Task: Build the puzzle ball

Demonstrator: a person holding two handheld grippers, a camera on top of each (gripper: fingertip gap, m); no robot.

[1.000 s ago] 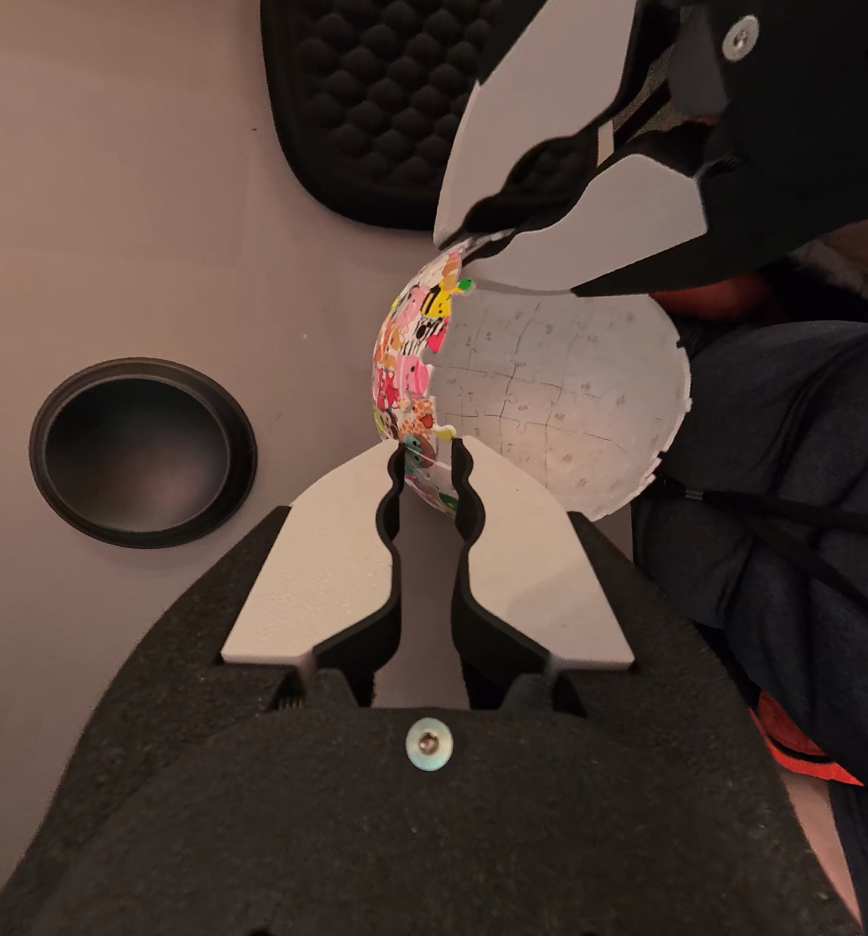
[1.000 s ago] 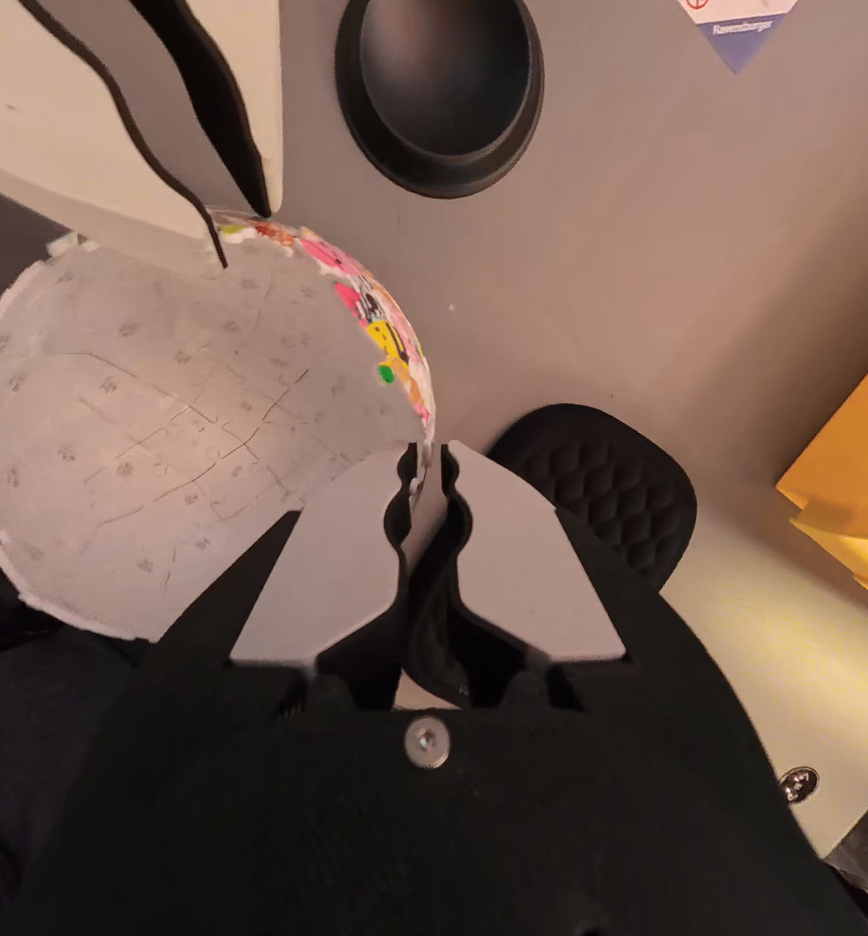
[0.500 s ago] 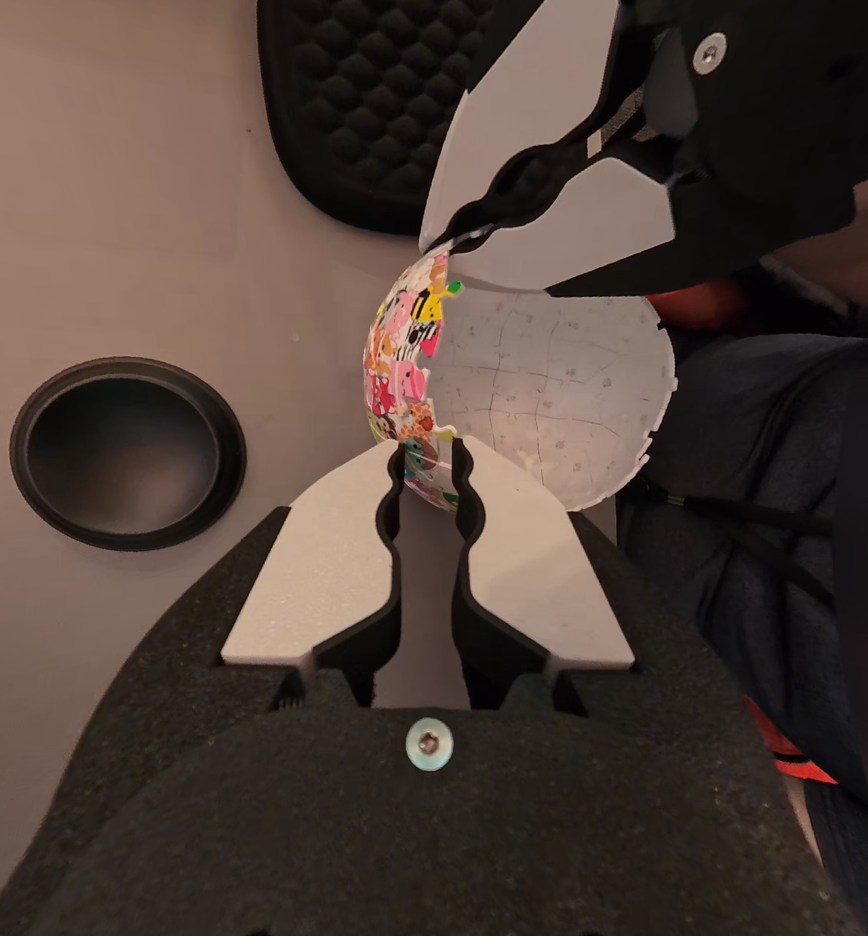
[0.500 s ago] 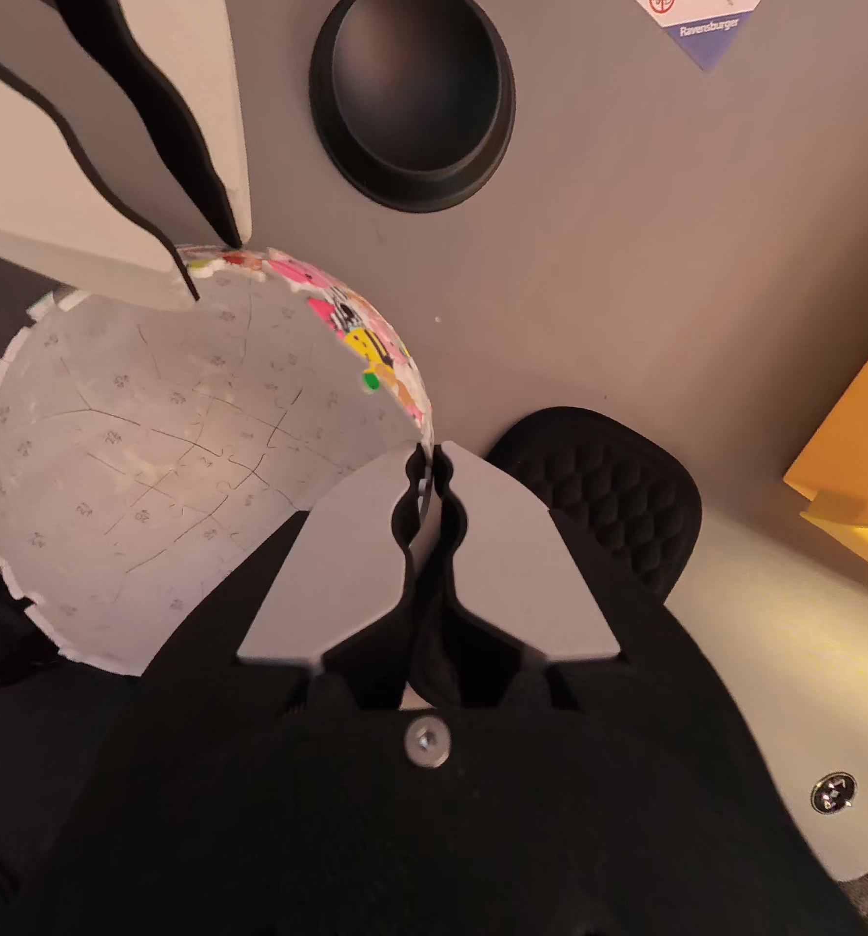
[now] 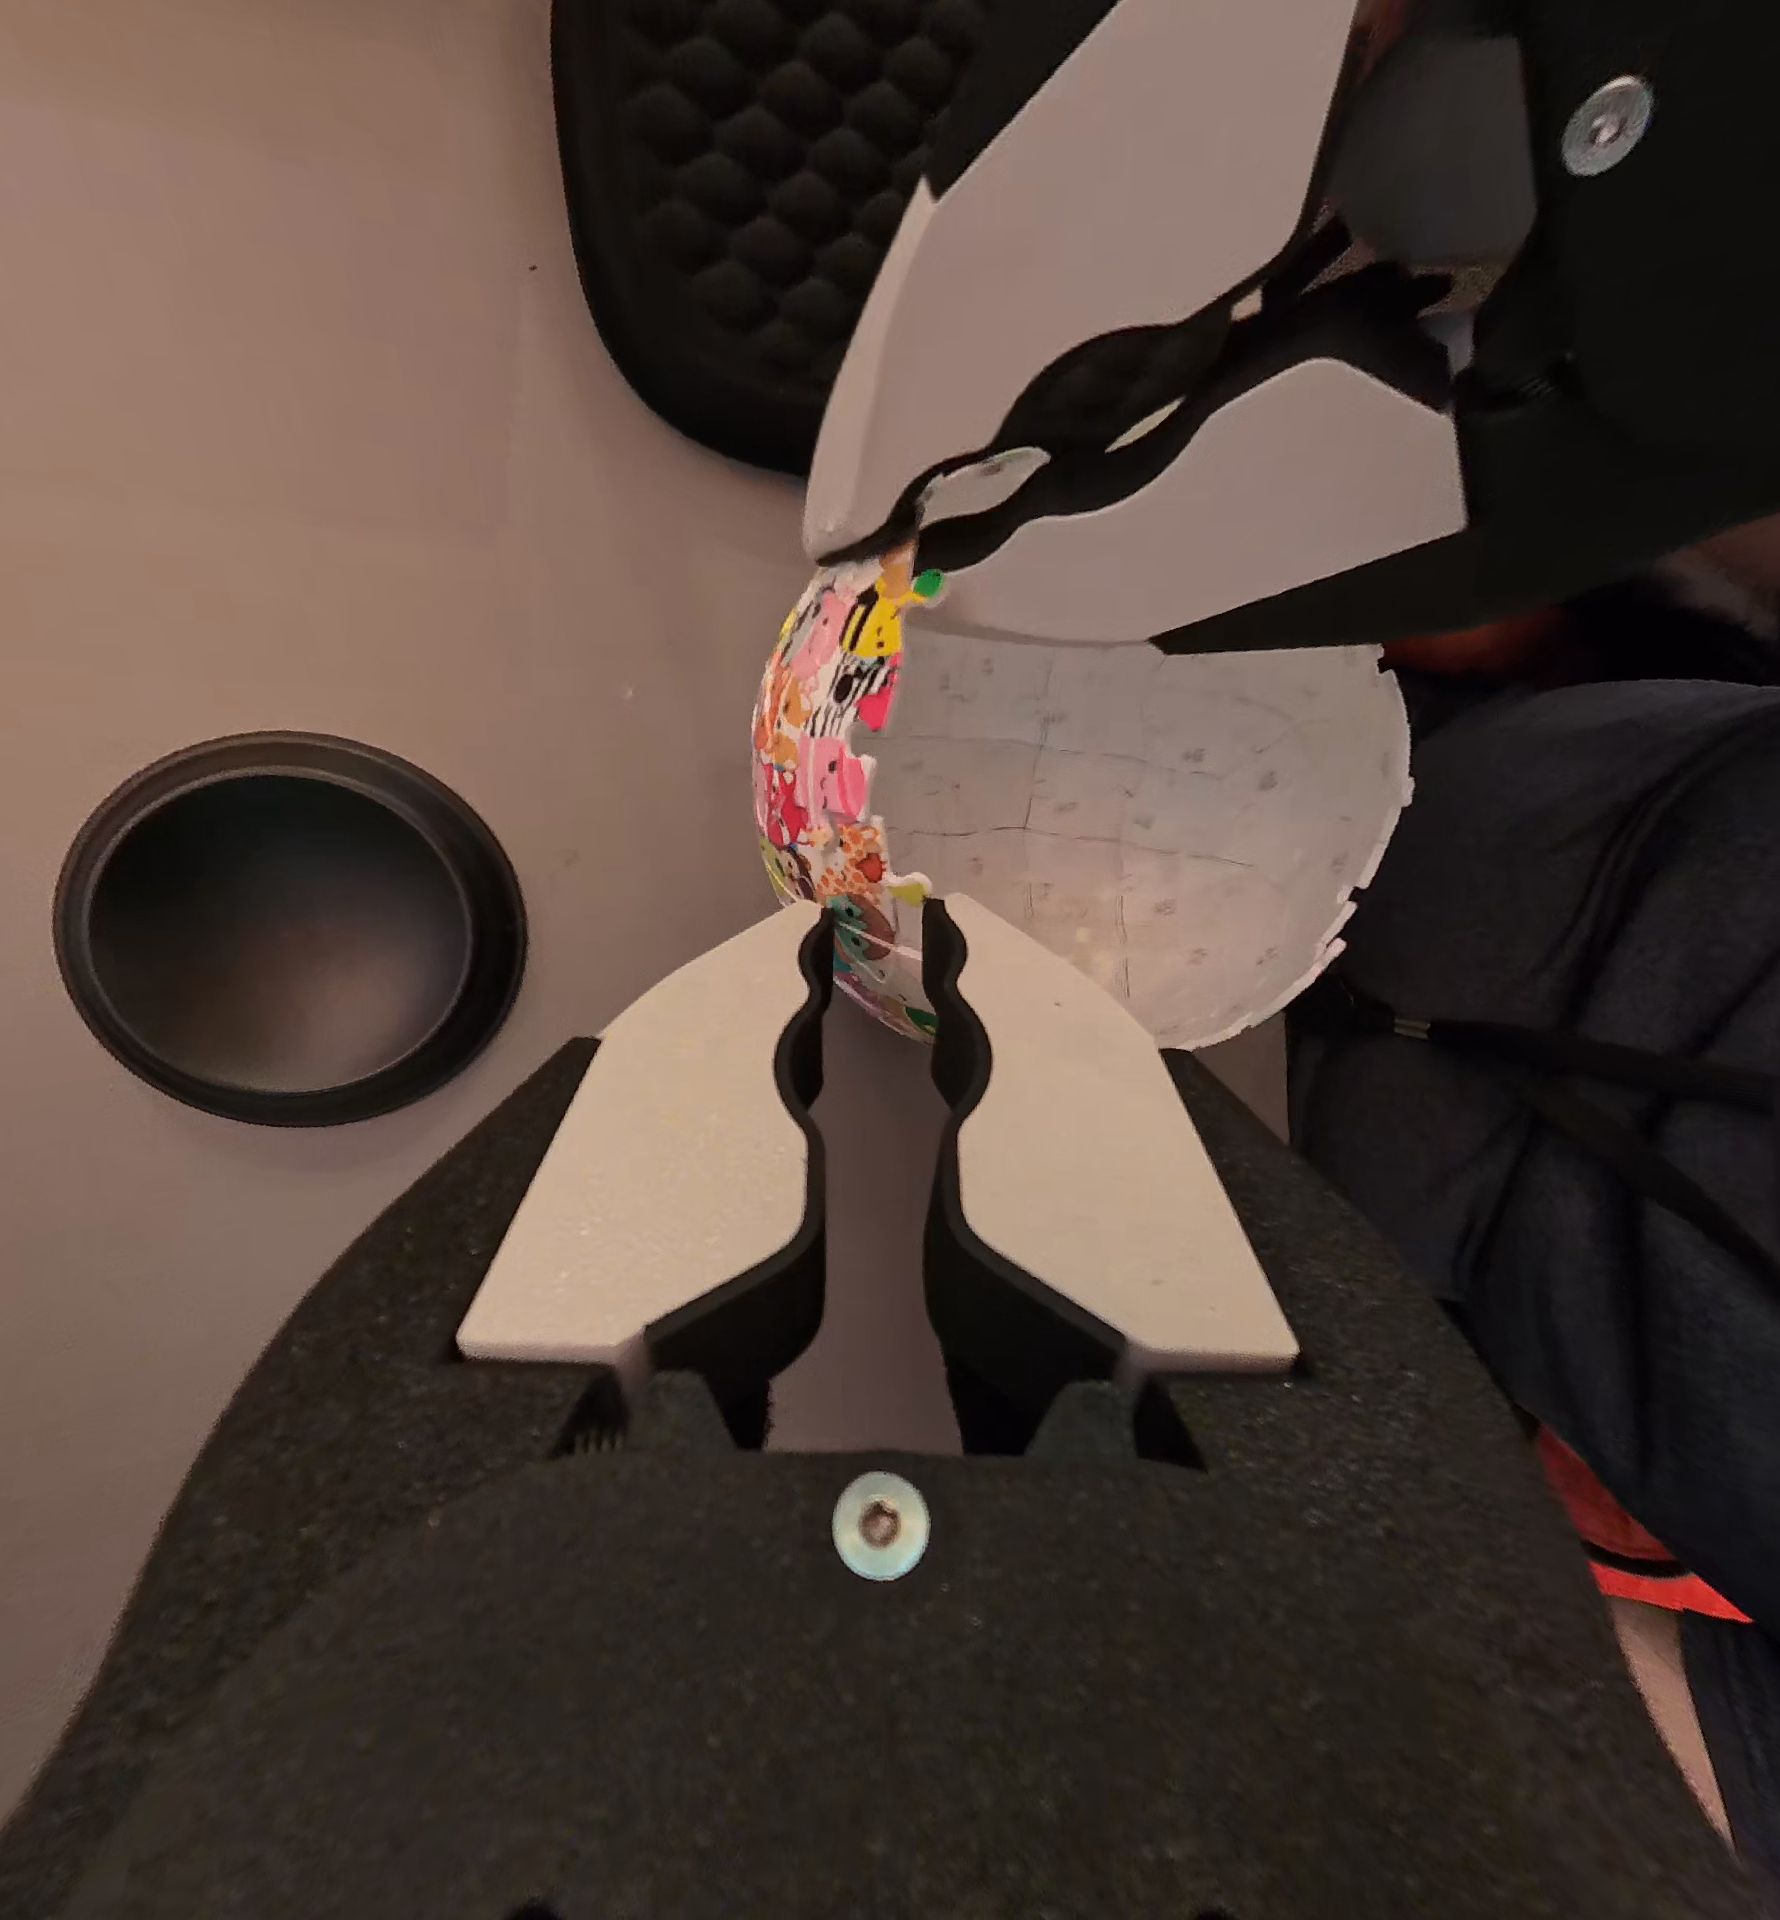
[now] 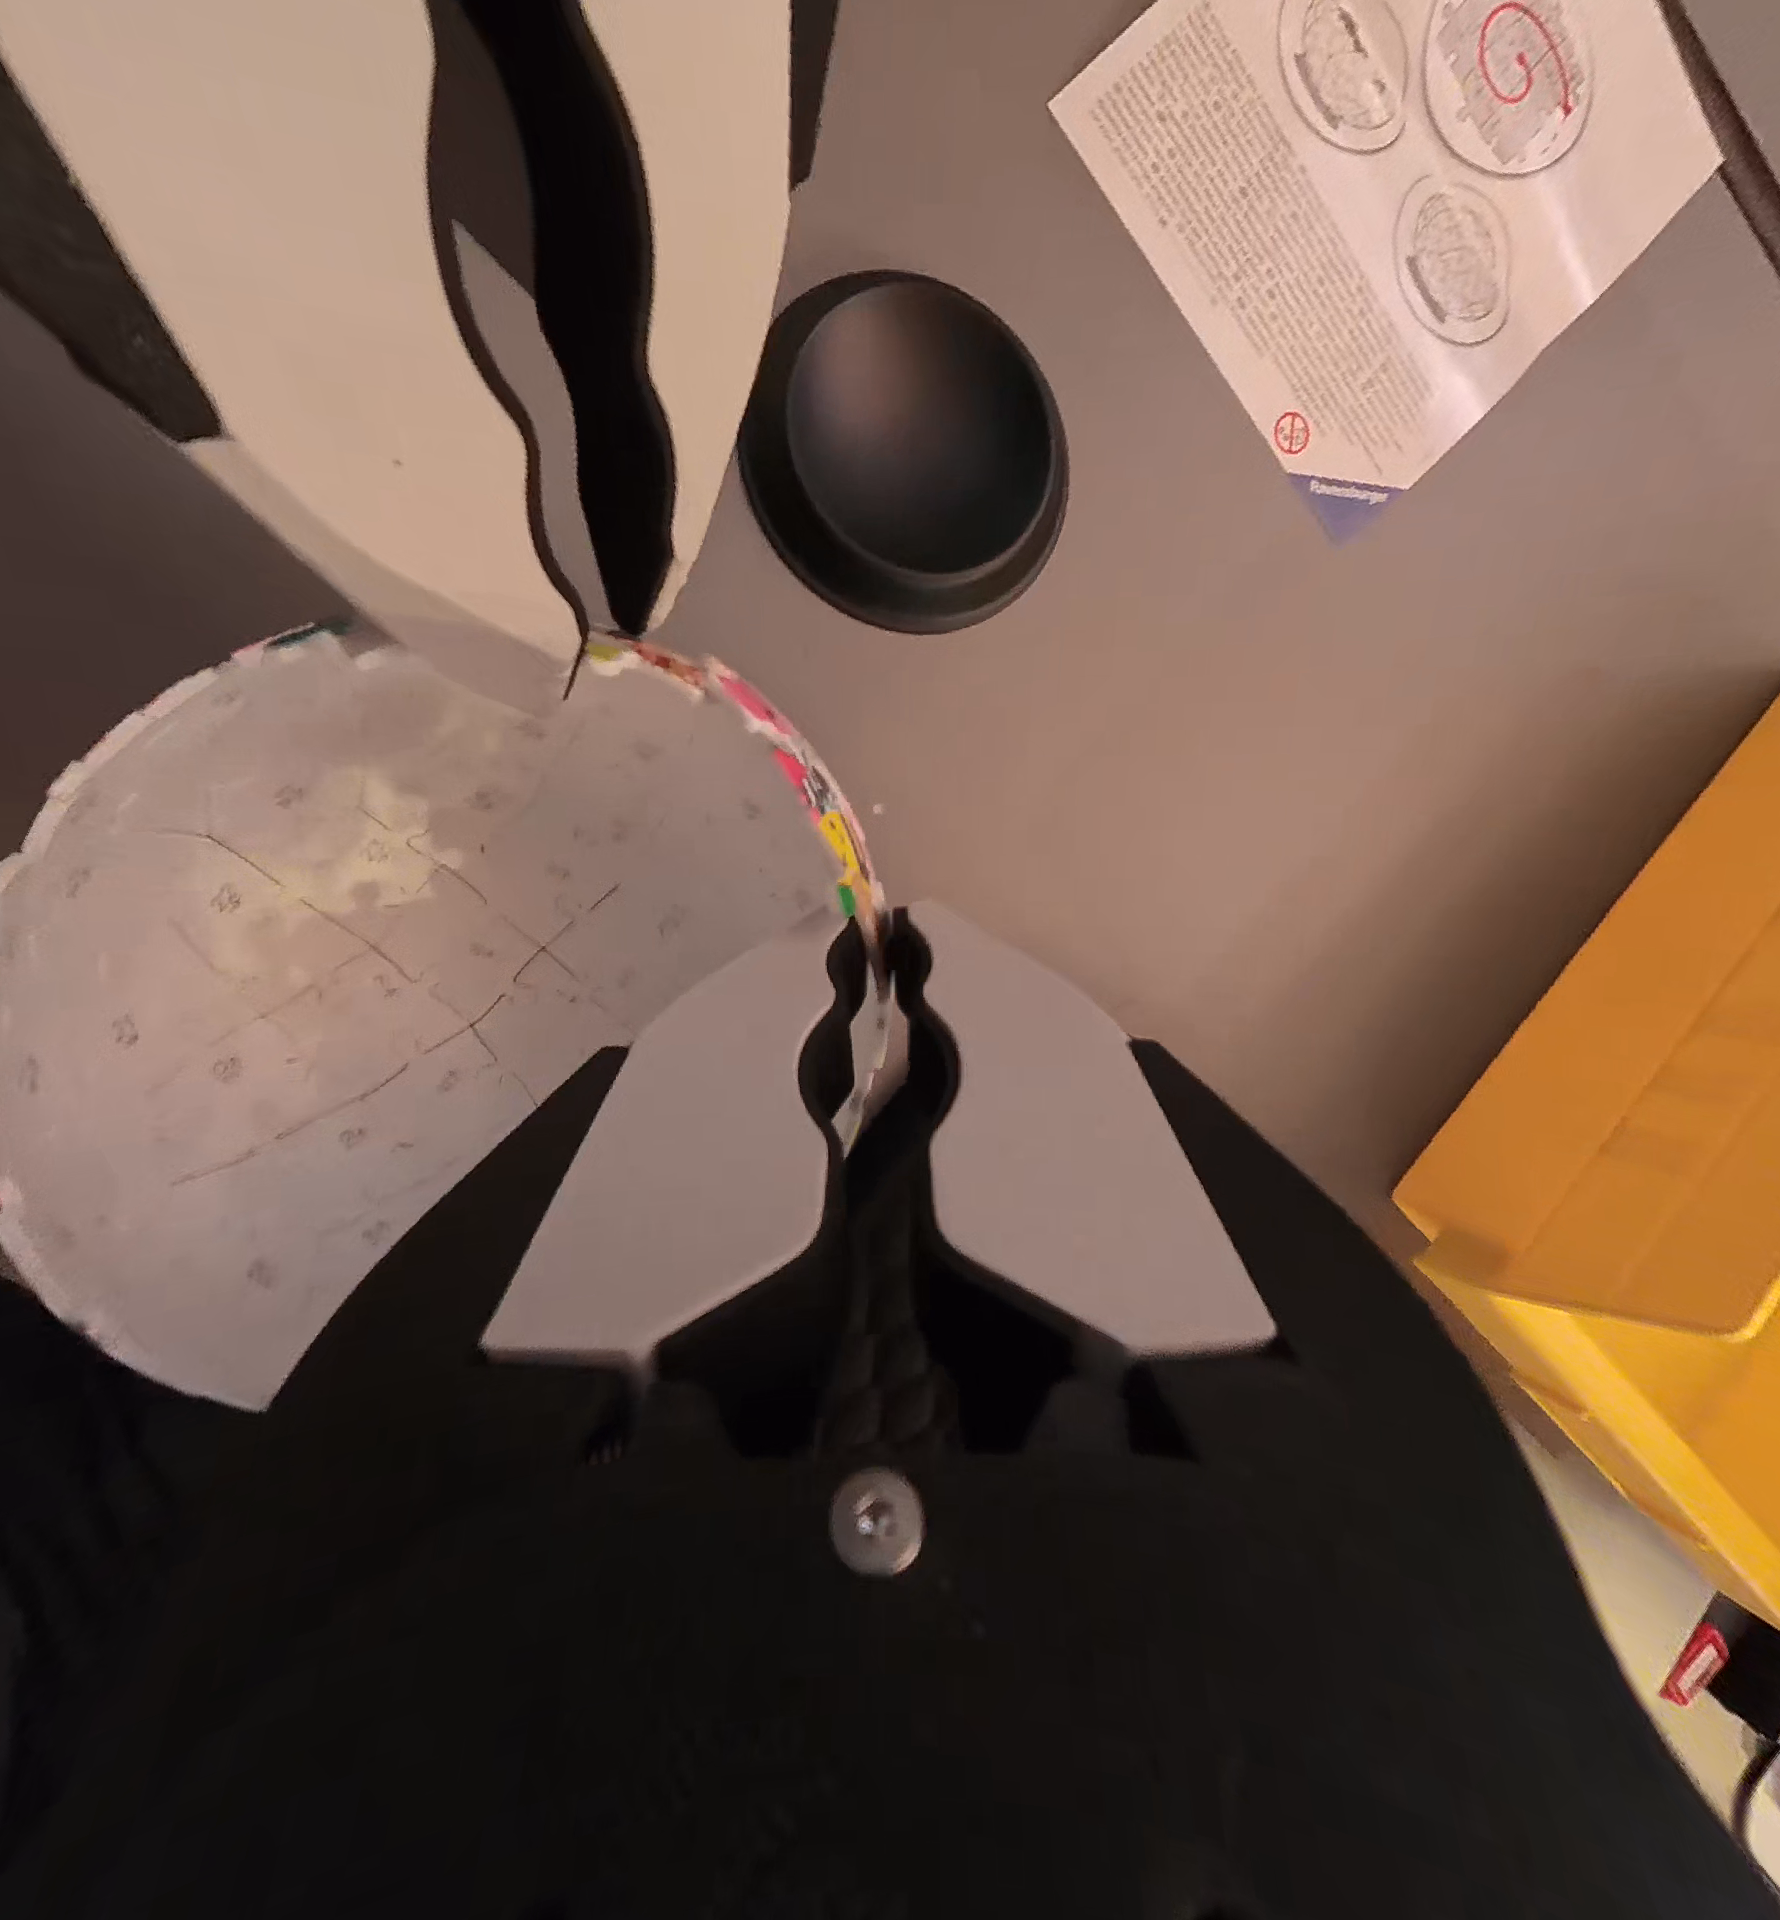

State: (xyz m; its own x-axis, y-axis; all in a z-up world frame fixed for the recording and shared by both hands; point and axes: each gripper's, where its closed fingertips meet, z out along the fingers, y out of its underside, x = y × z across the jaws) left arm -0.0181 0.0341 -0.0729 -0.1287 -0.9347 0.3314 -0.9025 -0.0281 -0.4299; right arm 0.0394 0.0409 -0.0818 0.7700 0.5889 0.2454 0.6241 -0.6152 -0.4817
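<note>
**Both grippers on the rim of the half-built ball**

I hold the puzzle ball (image 5: 1125,821) in the air above the grey table (image 5: 242,416), between my two tools. It is a partial shell: the white inside, crossed with piece seams, faces the cameras, and the bright printed outside shows along its table-side edge.

My left gripper (image 5: 873,925) has its fingers closed on the near rim of the shell, the coloured edge running in between the tips. A narrow gap remains behind the tips, with the shell wall filling it at the front.

My right gripper (image 6: 884,925) is clamped on the opposite rim; the thin curved wall of the shell passes between its wavy pads, which sit almost together. In the left wrist view this gripper (image 5: 865,540) comes in from the top right and pinches the upper edge of the ball.

On the table just beyond the ball lies a black round stand (image 6: 901,452), hollow side up. A black dimpled pad (image 5: 751,208) lies near it. A printed instruction sheet (image 6: 1385,229) lies farther off, and a yellow box (image 6: 1644,1091) stands to my right.
</note>
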